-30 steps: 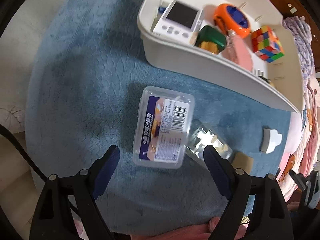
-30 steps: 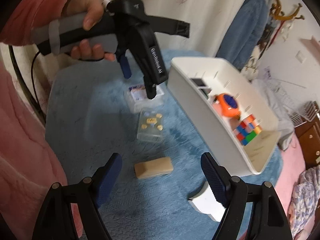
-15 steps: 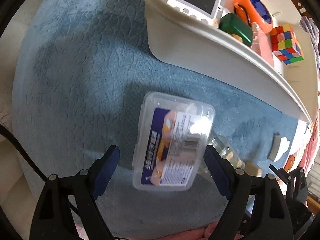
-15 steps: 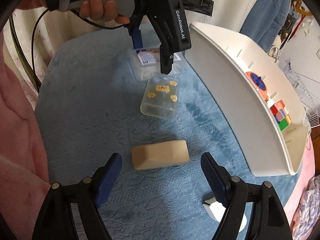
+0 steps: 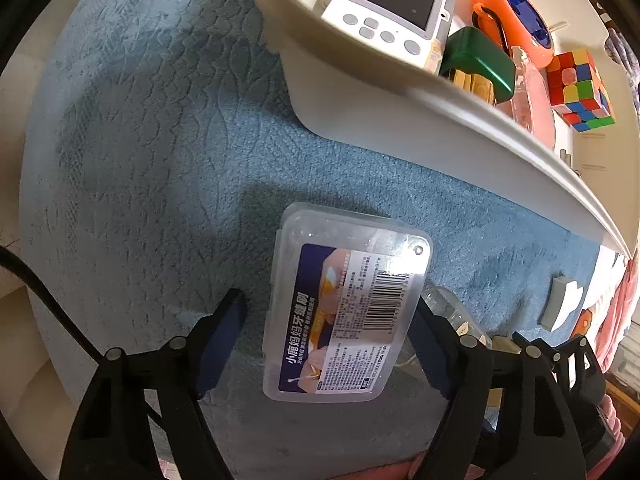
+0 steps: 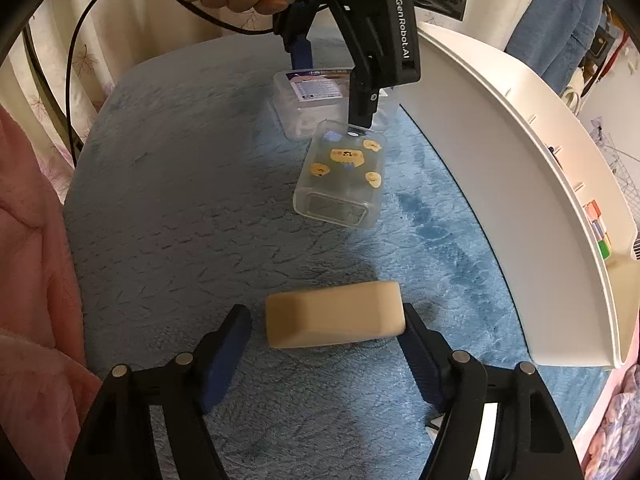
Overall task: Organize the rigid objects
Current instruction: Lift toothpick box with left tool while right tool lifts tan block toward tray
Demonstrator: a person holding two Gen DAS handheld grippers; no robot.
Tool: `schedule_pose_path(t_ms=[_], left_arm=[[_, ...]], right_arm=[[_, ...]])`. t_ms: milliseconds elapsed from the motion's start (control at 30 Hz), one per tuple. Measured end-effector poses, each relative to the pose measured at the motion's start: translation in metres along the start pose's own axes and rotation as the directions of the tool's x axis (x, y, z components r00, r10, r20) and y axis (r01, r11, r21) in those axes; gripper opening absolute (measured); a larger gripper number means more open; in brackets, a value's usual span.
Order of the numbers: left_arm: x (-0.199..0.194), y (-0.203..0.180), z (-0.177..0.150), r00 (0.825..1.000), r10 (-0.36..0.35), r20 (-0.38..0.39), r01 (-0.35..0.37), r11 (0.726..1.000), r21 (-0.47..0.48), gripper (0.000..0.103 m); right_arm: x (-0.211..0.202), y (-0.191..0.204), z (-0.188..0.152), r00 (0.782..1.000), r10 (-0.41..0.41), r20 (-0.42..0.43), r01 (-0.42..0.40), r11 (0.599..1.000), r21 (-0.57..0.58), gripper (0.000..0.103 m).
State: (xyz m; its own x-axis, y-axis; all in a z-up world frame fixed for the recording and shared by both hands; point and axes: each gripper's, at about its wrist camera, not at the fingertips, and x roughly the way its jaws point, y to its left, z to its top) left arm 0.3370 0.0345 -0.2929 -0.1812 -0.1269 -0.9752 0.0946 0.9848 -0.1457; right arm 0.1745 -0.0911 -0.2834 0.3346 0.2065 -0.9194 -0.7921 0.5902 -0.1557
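Clear floss-pick box (image 5: 344, 312) sits between the spread left tool (image 5: 326, 340): light, stiff, slick, best pinched across its long sides; right tool (image 6: 326, 350) straddles, spread, a tan block (image 6: 334, 316).

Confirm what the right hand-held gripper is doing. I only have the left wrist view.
Observer: The right hand-held gripper is open, straddling a beige block on the blue mat; not clamped.
Operator: Clear box behind my labelled one: am I hitting it?
Observer: One finger of the left hand-held gripper comes down at the far end of that sticker-topped clear box; contact cannot be told.
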Motion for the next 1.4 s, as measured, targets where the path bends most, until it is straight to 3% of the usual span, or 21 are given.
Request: schedule_pose_path(t_ms=[167, 533, 733, 933, 1200, 1400], left_arm=[[-0.003, -0.009, -0.003, 1.0, 0.0, 0.024, 0.0, 1.0, -0.004, 0.069], [-0.011, -0.012, -0.017, 0.999, 0.02, 0.038, -0.02, 1.0, -0.009, 0.068], [-0.012, -0.011, -0.04, 0.999, 0.022, 0.033, -0.021, 1.0, -0.012, 0.068], [-0.037, -0.021, -0.062, 0.996, 0.019, 0.089, -0.019, 1.0, 0.002, 0.068], [-0.095, -0.047, -0.095, 0.968, 0.035, 0.25, -0.059, 0.994, 0.089, 0.068], [-0.129, -0.063, -0.117, 0.929, 0.036, 0.369, -0.108, 0.979, 0.175, 0.068]], right_arm=[[0.0, 0.004, 0.0, 1.0, -0.008, -0.004, 0.008, 1.0, 0.019, 0.063], [-0.018, 0.017, -0.005, 1.0, -0.007, -0.019, 0.008, 1.0, 0.03, 0.063], [-0.035, 0.028, -0.009, 1.0, 0.007, -0.01, -0.006, 0.997, 0.08, 0.063], [-0.059, 0.031, -0.004, 0.999, 0.006, 0.035, -0.012, 0.983, 0.183, 0.063], [-0.089, 0.033, 0.007, 0.994, -0.05, 0.101, 0.023, 0.968, 0.25, 0.063], [-0.111, 0.028, 0.022, 0.981, -0.106, 0.164, 0.054, 0.954, 0.294, 0.063]])
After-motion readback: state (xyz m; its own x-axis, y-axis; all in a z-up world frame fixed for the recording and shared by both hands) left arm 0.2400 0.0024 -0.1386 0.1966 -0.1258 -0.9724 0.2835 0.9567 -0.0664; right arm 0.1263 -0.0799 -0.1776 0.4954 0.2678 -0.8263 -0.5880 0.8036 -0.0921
